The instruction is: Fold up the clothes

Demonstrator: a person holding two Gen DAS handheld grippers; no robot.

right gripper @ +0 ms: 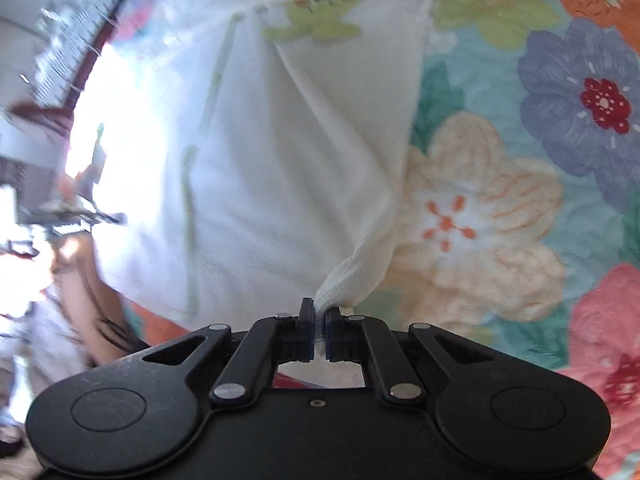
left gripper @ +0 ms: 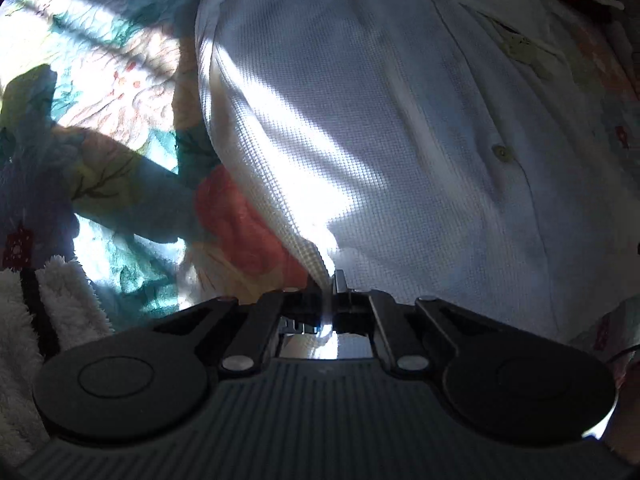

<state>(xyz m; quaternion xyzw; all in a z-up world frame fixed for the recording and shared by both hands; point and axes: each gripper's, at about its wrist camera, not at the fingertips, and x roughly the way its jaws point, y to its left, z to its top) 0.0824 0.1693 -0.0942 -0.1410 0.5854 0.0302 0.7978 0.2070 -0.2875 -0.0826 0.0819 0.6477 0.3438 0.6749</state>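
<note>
Left hand-held gripper [left gripper: 329, 296] pinches one edge of the white waffle-knit shirt [left gripper: 360, 128]; the right hand-held gripper [right gripper: 319, 322] pinches the opposite edge. Its length runs forward from both over the floral quilt [right gripper: 500, 200], probably a bed.

A floral quilt [right gripper: 500, 208] lies beside a fluffy white blanket [left gripper: 24, 340].

no readable text, no labels, brands, numbers or signs legible in either view
</note>
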